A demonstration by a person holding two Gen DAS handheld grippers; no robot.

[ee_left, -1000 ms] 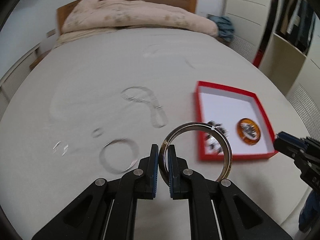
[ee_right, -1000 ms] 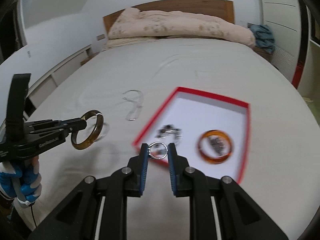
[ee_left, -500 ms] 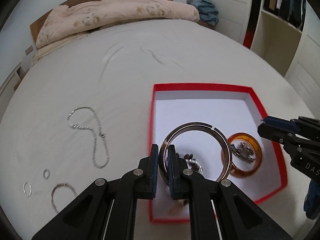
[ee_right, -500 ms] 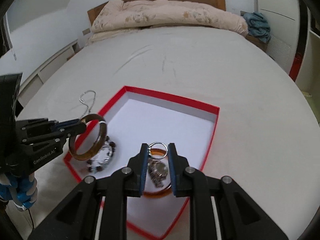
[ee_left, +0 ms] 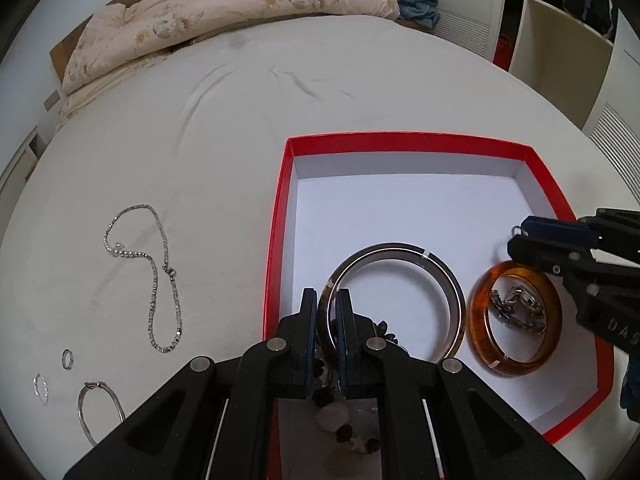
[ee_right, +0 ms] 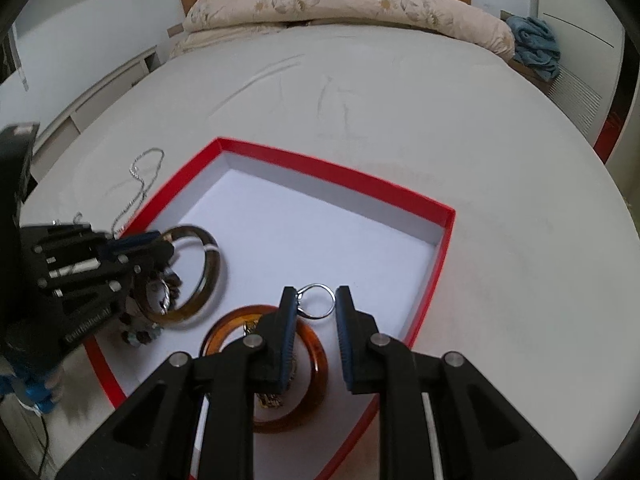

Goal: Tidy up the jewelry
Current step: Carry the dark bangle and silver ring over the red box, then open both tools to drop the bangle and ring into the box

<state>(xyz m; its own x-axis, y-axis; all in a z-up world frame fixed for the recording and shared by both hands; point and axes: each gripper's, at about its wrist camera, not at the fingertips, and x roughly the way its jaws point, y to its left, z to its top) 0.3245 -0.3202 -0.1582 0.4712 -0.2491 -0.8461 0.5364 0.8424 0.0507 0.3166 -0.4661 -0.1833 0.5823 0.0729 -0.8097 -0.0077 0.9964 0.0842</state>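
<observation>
A red box with a white floor lies on the bed. My left gripper is shut on a dark olive bangle and holds it low over the box's left part, above a beaded bracelet. An amber bangle with a metal watch inside lies in the box. My right gripper is over the box with a small silver ring between its fingers, touching the left one. The olive bangle and amber bangle show there too.
On the white sheet left of the box lie a silver chain necklace, two small rings, and a thin silver hoop. A pink duvet is heaped at the headboard. Shelves stand at the right.
Both grippers moved forward and lower over the box. The olive bangle now hangs just above the box floor. The right jaws look wider around the ring than before.
</observation>
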